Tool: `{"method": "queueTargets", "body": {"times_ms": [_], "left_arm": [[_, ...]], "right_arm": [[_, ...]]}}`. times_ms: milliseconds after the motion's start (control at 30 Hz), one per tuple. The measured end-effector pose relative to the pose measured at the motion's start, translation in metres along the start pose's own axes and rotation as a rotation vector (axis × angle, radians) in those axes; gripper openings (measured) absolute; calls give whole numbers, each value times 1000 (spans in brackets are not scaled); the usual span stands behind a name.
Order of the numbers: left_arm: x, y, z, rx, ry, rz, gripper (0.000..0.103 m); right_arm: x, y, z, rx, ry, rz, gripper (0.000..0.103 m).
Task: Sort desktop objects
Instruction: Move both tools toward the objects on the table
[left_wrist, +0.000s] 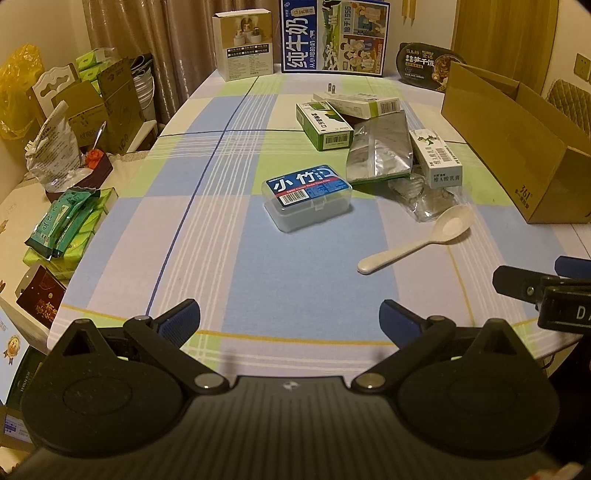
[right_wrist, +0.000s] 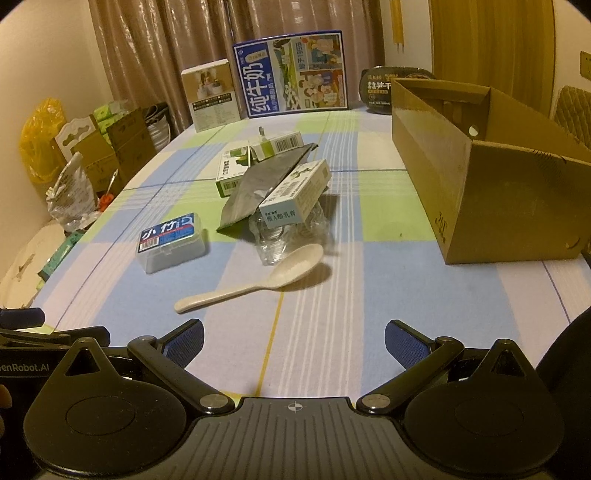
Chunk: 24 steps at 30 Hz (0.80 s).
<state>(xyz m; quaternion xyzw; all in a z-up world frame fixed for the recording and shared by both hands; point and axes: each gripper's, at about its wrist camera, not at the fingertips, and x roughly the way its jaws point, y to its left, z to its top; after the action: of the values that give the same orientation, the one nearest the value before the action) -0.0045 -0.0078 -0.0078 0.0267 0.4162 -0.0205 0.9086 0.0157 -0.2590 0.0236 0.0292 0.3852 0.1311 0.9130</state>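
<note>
I see both tools low at the bottom of their frames: the left hand-held gripper (left_wrist: 290, 319) and the right hand-held gripper (right_wrist: 294, 341) each have the blue ribbed pads spread wide, with nothing between them, only the checked cloth of the bench (left_wrist: 207, 229). The cloth is soft-looking, with blue, green and pale squares. In the centre of the left view lies a clear plastic box (left_wrist: 307, 197) with a blue label, rectangular with rounded corners, its long side running from lower left to upper right. To the right of it is a white spoon (left_wrist: 417, 238), smooth and glossy, its handle pointing to lower left and its bowl to upper right, near the crumpled clear wrapper (left_wrist: 424, 199). Above these is a small heap: a silver foil pouch (left_wrist: 380, 147), flat and wrinkled, a green carton (left_wrist: 325, 125), a white-green carton (left_wrist: 360, 103) that rests on it, and a slim white carton (left_wrist: 436, 158) that leans on the wrapper. At the right edge stands an open cardboard box (right_wrist: 491, 192), plain brown, its open top tilted toward the heap. Along the far edge, at the top of the frame, stands a blue milk carton (left_wrist: 334, 37); nothing lies between my grippers and the spoon.
</note>
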Motion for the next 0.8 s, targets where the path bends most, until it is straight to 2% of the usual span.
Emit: {"method": "queueTargets", "body": {"times_ms": [367, 600, 733, 800], "left_arm": [[-6, -2, 7, 3, 7, -21, 101], [-32, 7, 35, -27, -57, -74, 101], [-43, 8, 58, 15, -91, -70, 101], [-45, 7, 67, 49, -99, -64, 102]], "right_arm": [[1, -2, 1, 12, 3, 10, 101], [-9, -8, 11, 7, -52, 46, 101], [-16, -13, 21, 13, -108, 88, 101], [-17, -13, 25, 8, -121, 81, 101]]}}
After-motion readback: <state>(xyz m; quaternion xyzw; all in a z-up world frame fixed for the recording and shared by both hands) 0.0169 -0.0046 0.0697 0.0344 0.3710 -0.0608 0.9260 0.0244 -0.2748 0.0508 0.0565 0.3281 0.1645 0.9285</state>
